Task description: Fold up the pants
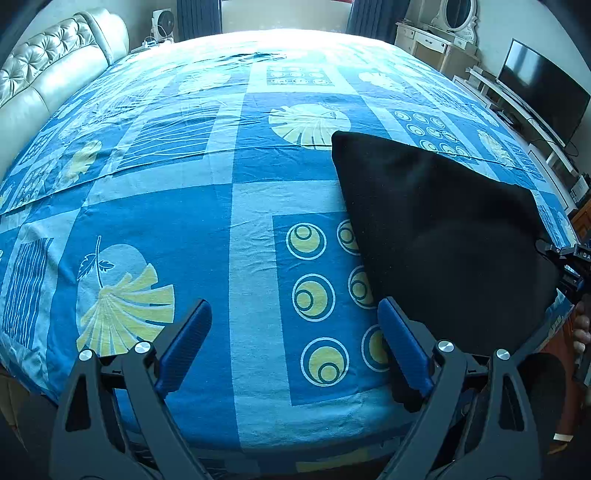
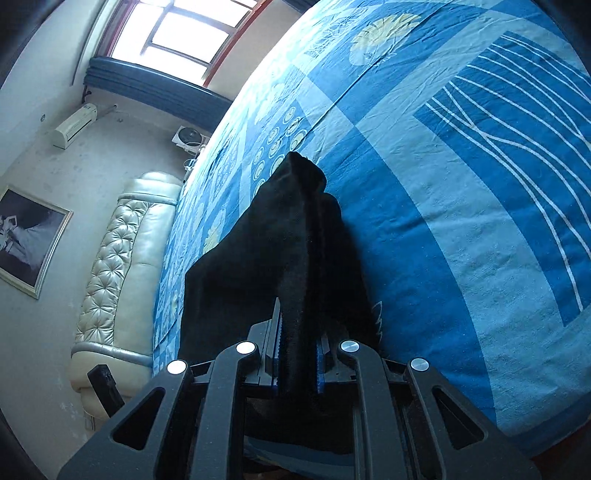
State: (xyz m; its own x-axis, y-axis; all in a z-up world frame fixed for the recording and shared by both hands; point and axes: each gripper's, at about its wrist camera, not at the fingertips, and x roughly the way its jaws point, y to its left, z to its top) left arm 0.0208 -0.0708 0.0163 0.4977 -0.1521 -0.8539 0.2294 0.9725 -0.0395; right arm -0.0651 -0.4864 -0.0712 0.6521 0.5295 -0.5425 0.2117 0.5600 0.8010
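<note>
The black pants (image 1: 443,229) lie folded on the right part of the bed, lifted at their right edge. My left gripper (image 1: 293,328) hangs open over the blue patterned bedsheet (image 1: 236,192); its right finger (image 1: 404,347) is next to the pants' near corner with nothing between the jaws. In the right wrist view my right gripper (image 2: 297,354) is shut on a thick fold of the black pants (image 2: 280,251), which drape away from it onto the sheet. The right gripper (image 1: 565,258) also shows at the right edge of the left wrist view, at the pants' edge.
A cream tufted headboard (image 1: 48,74) runs along the left of the bed. A TV (image 1: 543,92) on a white stand and a dresser (image 1: 432,40) stand at the right. A window (image 2: 184,33), a wall air conditioner (image 2: 75,123) and a fan (image 2: 190,138) are beyond the bed.
</note>
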